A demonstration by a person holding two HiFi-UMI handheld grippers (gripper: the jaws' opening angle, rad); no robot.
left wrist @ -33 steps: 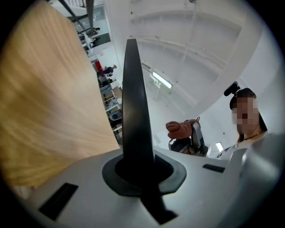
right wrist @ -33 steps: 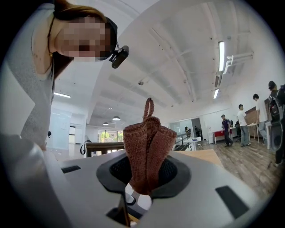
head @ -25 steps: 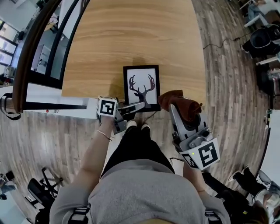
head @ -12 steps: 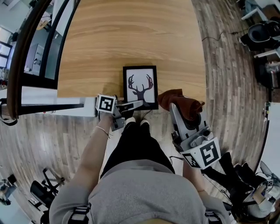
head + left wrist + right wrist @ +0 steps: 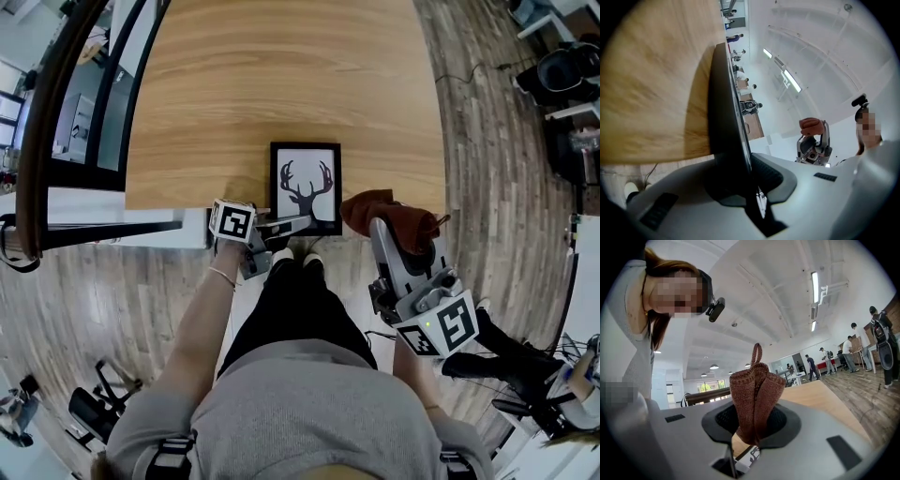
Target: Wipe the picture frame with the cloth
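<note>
A black picture frame (image 5: 306, 186) with a deer-antler print sits at the wooden table's (image 5: 281, 75) near edge. My left gripper (image 5: 302, 222) is shut on its near left corner. In the left gripper view the frame (image 5: 723, 117) shows edge-on, clamped between the jaws of that gripper (image 5: 743, 185). I cannot tell whether the frame rests flat on the table. Right of the frame, my right gripper (image 5: 382, 225) is shut on a bunched brown cloth (image 5: 394, 217). The cloth (image 5: 756, 397) stands up out of that gripper (image 5: 752, 430), apart from the frame.
The table (image 5: 825, 401) reaches far ahead, with bare wood beyond the frame. A dark railing and glass partition (image 5: 84, 103) run along the left. Plank floor (image 5: 506, 187) lies to the right, with chairs and people farther off.
The left gripper has sunk a little with the frame still in its jaws. The right gripper and the cloth have hardly moved.
</note>
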